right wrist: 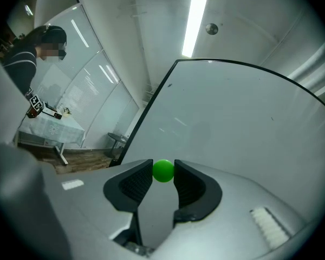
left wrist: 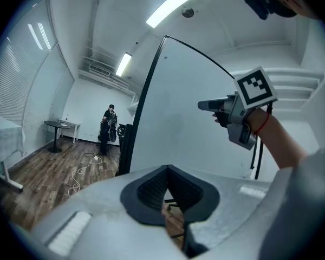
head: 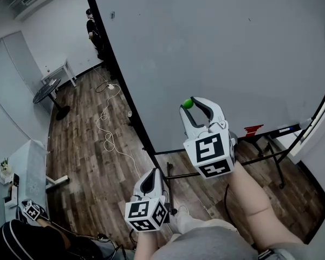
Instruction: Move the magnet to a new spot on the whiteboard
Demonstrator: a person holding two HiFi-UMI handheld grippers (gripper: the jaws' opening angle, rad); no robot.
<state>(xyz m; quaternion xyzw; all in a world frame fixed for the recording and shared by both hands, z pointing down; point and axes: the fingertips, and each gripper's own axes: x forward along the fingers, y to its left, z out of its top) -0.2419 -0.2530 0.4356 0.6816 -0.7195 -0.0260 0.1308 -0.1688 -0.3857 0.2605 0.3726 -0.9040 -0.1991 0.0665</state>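
Note:
A small green ball magnet (head: pixel 188 103) (right wrist: pixel 163 170) sits pinched between the fingertips of my right gripper (head: pixel 191 102) (right wrist: pixel 163 173), which is shut on it. It is held right in front of the large whiteboard (head: pixel 233 47) (right wrist: pixel 249 118), low on its left half; I cannot tell whether it touches the surface. My left gripper (head: pixel 150 173) (left wrist: pixel 166 169) hangs lower and nearer to me, by the board's bottom left corner, jaws together with nothing between them. From the left gripper view, the right gripper (left wrist: pixel 207 106) shows up high, pointing at the whiteboard (left wrist: pixel 179 118).
The board's ledge holds a red eraser (head: pixel 253 129) and markers. Its black stand legs (head: pixel 271 156) spread over the wooden floor. A white cable (head: pixel 105 129) trails left, past a round table (head: pixel 46 91). One person (head: pixel 92 28) stands far back; another person (head: pixel 21 237) is beside me.

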